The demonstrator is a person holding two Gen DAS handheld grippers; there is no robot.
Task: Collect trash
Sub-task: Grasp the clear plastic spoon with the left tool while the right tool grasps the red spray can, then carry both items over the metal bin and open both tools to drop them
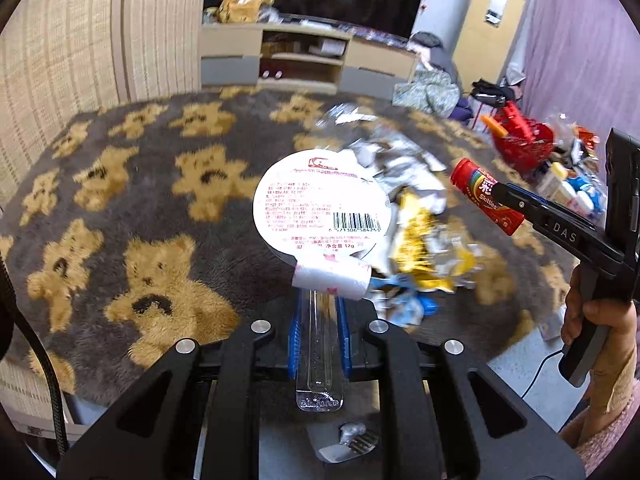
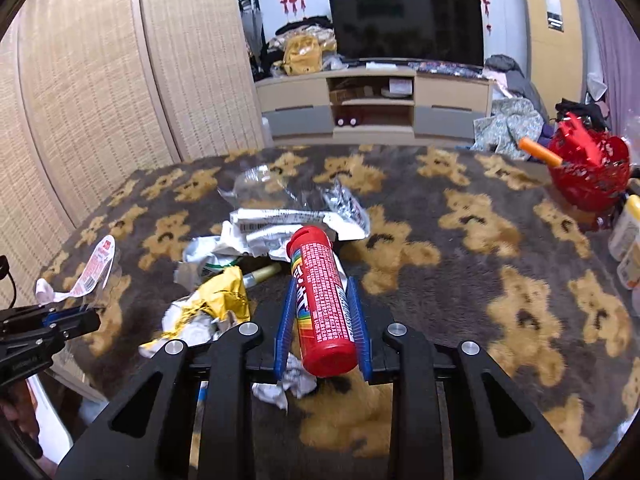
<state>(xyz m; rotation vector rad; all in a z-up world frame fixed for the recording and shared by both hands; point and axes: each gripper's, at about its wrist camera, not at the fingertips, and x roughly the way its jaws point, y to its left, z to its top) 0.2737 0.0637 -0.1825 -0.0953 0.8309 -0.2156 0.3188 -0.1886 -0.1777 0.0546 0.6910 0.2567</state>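
My left gripper [image 1: 319, 312] is shut on a clear plastic cup [image 1: 319, 344] with a round white peel-off lid [image 1: 322, 212], held above the bear-patterned blanket. It shows at the left edge of the right wrist view [image 2: 86, 280]. My right gripper [image 2: 322, 308] is shut on a red Skittles tube [image 2: 322, 300], held above the blanket; it also shows in the left wrist view [image 1: 486, 196]. A pile of crumpled wrappers [image 2: 276, 224], white, silver and yellow [image 2: 222, 296], lies on the blanket between the two grippers.
The grey blanket with tan bears [image 2: 460, 264] covers the surface. A red basket [image 2: 584, 176] with an orange item stands at the far right, with bottles [image 2: 626, 232] beside it. A TV stand [image 2: 376, 108] and television are behind. A woven screen [image 2: 100, 100] stands on the left.
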